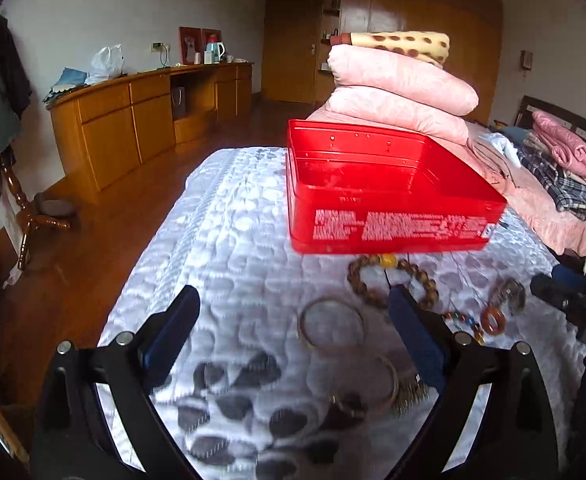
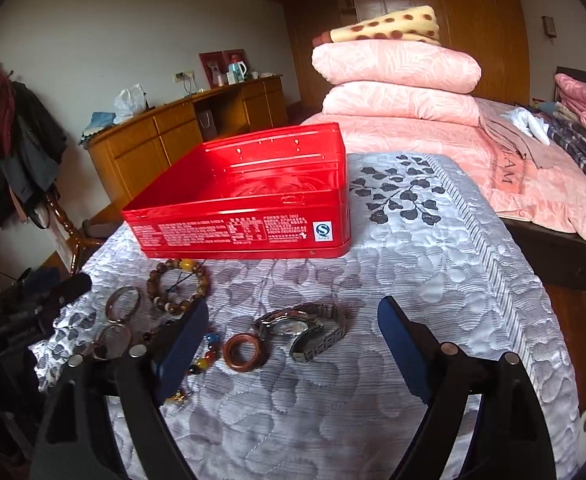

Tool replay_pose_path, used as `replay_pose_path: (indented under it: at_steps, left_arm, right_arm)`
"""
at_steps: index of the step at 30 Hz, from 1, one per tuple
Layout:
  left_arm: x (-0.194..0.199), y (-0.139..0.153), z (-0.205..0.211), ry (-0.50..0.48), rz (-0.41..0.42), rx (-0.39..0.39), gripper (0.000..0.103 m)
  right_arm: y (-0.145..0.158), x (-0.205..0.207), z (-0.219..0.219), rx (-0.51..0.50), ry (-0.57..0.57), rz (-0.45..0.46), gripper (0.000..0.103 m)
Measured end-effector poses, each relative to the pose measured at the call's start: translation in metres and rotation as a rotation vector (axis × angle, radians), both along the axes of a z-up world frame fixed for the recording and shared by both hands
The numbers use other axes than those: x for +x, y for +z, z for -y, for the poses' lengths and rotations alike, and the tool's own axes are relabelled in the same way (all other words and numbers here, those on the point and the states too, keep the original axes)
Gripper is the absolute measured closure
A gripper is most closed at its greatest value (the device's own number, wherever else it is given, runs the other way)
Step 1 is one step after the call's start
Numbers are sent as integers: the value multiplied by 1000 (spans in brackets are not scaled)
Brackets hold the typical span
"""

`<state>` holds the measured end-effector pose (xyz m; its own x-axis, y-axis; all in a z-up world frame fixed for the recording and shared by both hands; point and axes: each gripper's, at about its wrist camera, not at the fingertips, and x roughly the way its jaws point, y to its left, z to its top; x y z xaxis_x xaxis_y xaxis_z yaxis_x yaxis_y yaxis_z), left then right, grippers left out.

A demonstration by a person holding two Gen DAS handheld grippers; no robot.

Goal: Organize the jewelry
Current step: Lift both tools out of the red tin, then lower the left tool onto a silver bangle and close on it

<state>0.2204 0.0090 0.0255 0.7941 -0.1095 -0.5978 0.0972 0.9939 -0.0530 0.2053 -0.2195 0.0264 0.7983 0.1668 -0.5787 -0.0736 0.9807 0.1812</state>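
Open red rectangular metal tin [image 2: 245, 196] sits on the silver-grey quilted bedspread with dark leaf print [image 2: 413, 248], lid off, nothing visible inside, white print on its near wall.

Jewelry lies loose on the bedspread just in front of the tin:
- brown wooden bead bracelet with one yellow bead [image 2: 179, 284], nearest the tin
- plain thin metal bangle [image 1: 331, 327] and a second thin bangle [image 1: 385, 380] closer to the camera (left view is blurred, detail poor)
- reddish-brown round ring [image 2: 247, 351]
- string of multicoloured beads [image 2: 207, 354], partly behind a finger
- silver metal-band wristwatch [image 2: 305, 326], just beside the ring

Left gripper [image 1: 293, 320]: fingers spread wide, holding nothing. It hovers over the bangles; the right blue finger pad [image 1: 413, 336] overlaps the wooden bracelet in view, contact can't be judged.

Right gripper [image 2: 293, 340]: fingers spread wide too, nothing between them except the ring and watch lying on the bedspread below. Left blue pad [image 2: 181, 344] covers part of the bead string.

Each gripper shows at the edge of the other's view.

Background: stacked pink folded quilts [image 2: 397, 80] with a yellow spotted blanket [image 2: 389, 26] on top, long wooden sideboard [image 1: 141, 120] along the wall.
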Motion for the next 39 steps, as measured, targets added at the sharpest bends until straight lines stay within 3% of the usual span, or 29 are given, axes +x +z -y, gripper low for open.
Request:
replay_pose_path:
  at_steps: [5, 9, 17, 18, 19, 22, 33, 39]
  left_arm:
    - [-15, -2, 4, -18, -22, 10, 11]
    - [-18, -15, 11, -42, -94, -3, 11]
    - [-6, -31, 18, -26, -175, 10, 11]
    - [-4, -33, 19, -28, -189, 12, 14]
    - [-2, -34, 20, -33, -200, 12, 23]
    - [2, -40, 22, -45, -237, 14, 31]
    - [9, -43, 33, -56, -266, 43, 19]
    - [7, -38, 29, -48, -250, -44, 17]
  right_arm:
    - [-3, -4, -4, -4, 6, -38, 18]
    - [-7, -7, -7, -5, 3, -62, 18]
    - [-11, -3, -7, 7, 12, -87, 18]
    - [-11, -3, -6, 10, 12, -92, 18]
    - [-12, -2, -6, 13, 12, -97, 18]
    - [-13, -1, -7, 16, 15, -102, 18]
    - [-13, 0, -12, 13, 30, -103, 18]
    - [-13, 0, -11, 17, 31, -103, 18]
